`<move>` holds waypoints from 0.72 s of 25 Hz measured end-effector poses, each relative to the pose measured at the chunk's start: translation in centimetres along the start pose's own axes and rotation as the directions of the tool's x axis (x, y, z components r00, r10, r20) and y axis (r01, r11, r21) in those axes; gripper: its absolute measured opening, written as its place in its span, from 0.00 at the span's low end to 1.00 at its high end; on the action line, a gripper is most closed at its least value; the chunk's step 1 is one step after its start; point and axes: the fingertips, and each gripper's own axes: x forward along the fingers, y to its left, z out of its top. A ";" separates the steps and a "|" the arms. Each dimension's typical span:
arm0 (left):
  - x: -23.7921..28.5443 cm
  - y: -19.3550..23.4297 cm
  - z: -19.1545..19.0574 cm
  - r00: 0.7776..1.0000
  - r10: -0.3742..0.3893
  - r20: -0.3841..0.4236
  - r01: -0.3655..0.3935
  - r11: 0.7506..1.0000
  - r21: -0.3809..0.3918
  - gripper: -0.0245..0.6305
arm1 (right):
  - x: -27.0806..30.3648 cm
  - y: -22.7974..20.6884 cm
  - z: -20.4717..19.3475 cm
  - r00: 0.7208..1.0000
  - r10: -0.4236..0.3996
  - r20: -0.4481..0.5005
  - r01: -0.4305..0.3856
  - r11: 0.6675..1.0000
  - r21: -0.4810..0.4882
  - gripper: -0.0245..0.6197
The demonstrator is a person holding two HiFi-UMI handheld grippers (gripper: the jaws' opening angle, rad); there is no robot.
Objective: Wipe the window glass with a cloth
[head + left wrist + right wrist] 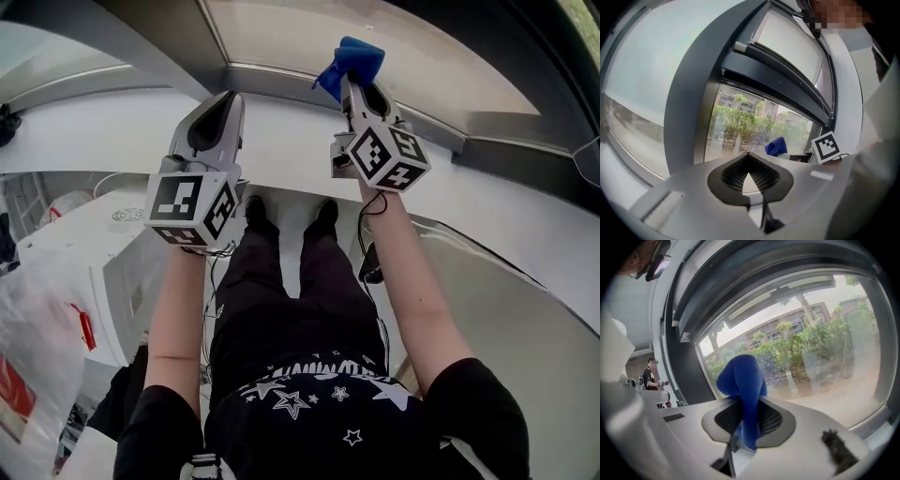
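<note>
My right gripper (356,84) pinches the cloth (351,58) at the window glass (441,56); my left gripper (226,99) is pressed together, empty. Next, I judge: press and sweep.

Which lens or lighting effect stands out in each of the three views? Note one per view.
Head view: daylight washes the window glass pale, nearly featureless. Left gripper view: fisheye distortion bends the grey window frame into an arc, and the corners go black. Right gripper view: the blue cloth reads clearly up close, while the shrubs outside look hazy through the pane.
</note>
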 end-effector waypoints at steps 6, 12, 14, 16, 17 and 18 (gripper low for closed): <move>-1.8 3.8 1.5 0.998 0.012 0.063 -0.012 1.000 0.001 0.05 | 6.3 9.5 -1.5 0.987 0.161 -0.026 -0.162 0.985 -0.064 0.15; -3.8 6.8 0.4 0.997 0.036 0.066 -0.034 0.999 -0.037 0.05 | 10.3 14.7 -3.0 0.969 0.241 -0.047 -0.243 0.969 -0.036 0.15; -4.1 7.3 -0.1 0.997 0.052 0.054 -0.050 0.998 -0.041 0.05 | 10.8 15.2 -3.3 0.967 0.248 -0.060 -0.250 0.967 -0.048 0.15; -4.1 7.4 -0.3 0.997 0.054 0.045 -0.053 0.998 -0.035 0.05 | 10.9 15.0 -3.5 0.967 0.245 -0.066 -0.248 0.967 -0.054 0.15; -4.0 7.2 -0.4 0.998 0.051 0.042 -0.049 0.998 -0.029 0.05 | 10.8 14.5 -3.5 0.969 0.236 -0.066 -0.240 0.969 -0.054 0.15; -3.8 7.0 -0.4 0.998 0.046 0.041 -0.045 0.999 -0.025 0.05 | 10.6 13.9 -3.4 0.972 0.225 -0.064 -0.228 0.972 -0.053 0.15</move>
